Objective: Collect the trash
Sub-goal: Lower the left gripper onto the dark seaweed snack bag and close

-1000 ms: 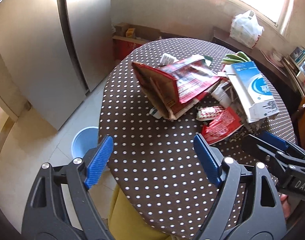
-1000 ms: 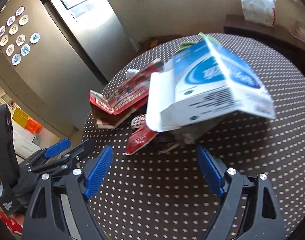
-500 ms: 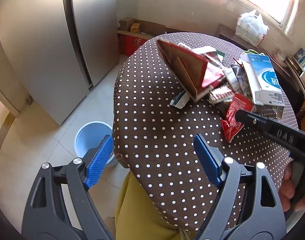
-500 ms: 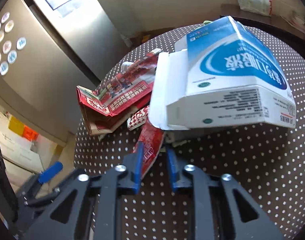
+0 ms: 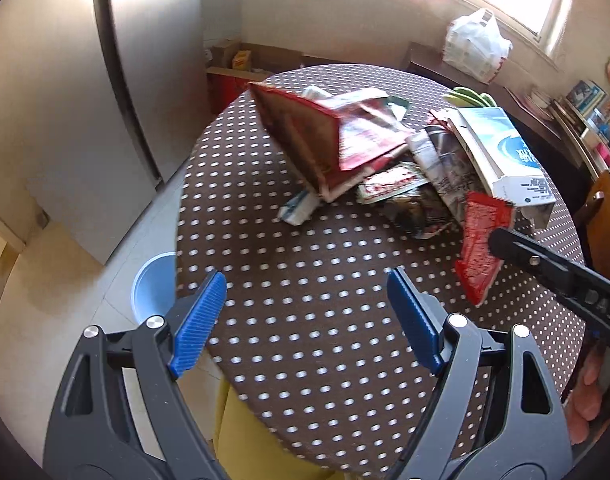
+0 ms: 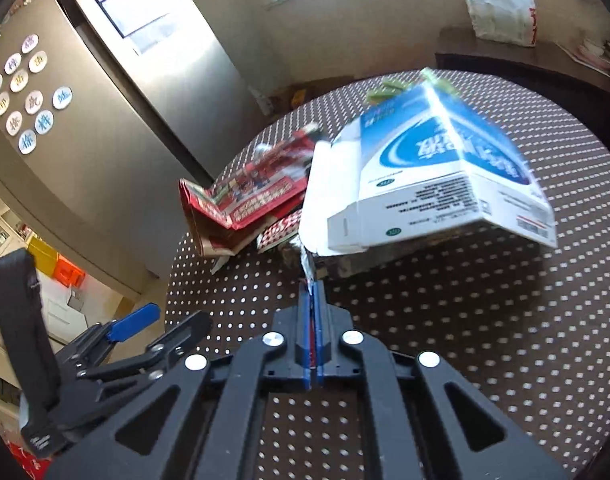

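Observation:
A pile of trash lies on the round polka-dot table (image 5: 305,320): a red paper bag (image 5: 325,136), a blue and white carton (image 5: 501,152), small wrappers (image 5: 389,186). My right gripper (image 6: 312,292) is shut on a red wrapper (image 5: 481,252) and holds it lifted edge-on just off the table, next to the carton (image 6: 433,184). In the left wrist view its black finger (image 5: 545,264) clamps the wrapper at the right. My left gripper (image 5: 305,316) is open and empty above the near table edge.
A blue bin (image 5: 153,284) stands on the floor left of the table. A steel fridge (image 5: 85,100) is at the left. A white plastic bag (image 5: 473,44) sits on a sideboard by the window. A wooden chair (image 5: 605,216) is at the right.
My right gripper closed on the red wrapper and lifted it from the table. My left gripper pulled back and swung slightly, staying open.

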`<move>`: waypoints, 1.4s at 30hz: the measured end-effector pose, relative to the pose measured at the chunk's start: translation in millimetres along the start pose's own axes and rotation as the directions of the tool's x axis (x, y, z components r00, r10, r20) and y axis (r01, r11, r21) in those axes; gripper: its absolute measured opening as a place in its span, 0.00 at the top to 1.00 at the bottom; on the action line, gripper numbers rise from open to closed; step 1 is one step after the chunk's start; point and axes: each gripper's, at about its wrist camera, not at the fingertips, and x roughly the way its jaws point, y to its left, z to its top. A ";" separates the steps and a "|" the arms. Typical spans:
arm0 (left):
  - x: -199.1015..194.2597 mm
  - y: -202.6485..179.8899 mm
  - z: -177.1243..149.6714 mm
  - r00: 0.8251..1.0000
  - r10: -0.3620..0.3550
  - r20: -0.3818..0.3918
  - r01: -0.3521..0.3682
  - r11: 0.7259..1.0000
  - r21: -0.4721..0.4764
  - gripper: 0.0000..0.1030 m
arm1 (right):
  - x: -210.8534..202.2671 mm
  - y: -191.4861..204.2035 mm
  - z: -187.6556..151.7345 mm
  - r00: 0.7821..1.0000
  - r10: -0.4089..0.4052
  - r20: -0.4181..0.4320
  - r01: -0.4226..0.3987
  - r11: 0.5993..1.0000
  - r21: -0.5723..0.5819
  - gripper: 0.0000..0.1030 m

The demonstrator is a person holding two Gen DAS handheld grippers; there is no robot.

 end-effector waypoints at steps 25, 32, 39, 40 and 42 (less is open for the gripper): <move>59.1 -71.1 51.9 0.971 -0.237 -0.021 0.238 0.966 0.103 0.54 | -57.5 -80.2 14.6 0.984 -0.114 0.134 0.092 0.983 0.158 0.97; 56.8 -64.9 46.4 0.979 -0.206 -0.005 0.205 0.972 0.116 0.84 | -51.6 -74.2 15.2 0.987 -0.103 0.122 0.085 0.986 0.144 0.97; 42.8 -57.3 31.6 0.981 -0.192 -0.007 0.191 0.974 0.121 0.96 | -51.0 -74.0 15.3 0.988 -0.101 0.120 0.084 0.986 0.143 0.97; 41.9 -55.5 29.4 0.983 -0.184 -0.018 0.185 0.976 0.117 0.96 | -51.6 -73.7 15.0 0.987 -0.102 0.121 0.085 0.986 0.142 0.97; 37.6 -48.0 19.8 0.980 -0.192 -0.048 0.196 0.977 0.089 0.96 | -55.2 -72.4 13.9 0.987 -0.098 0.128 0.080 0.987 0.139 0.97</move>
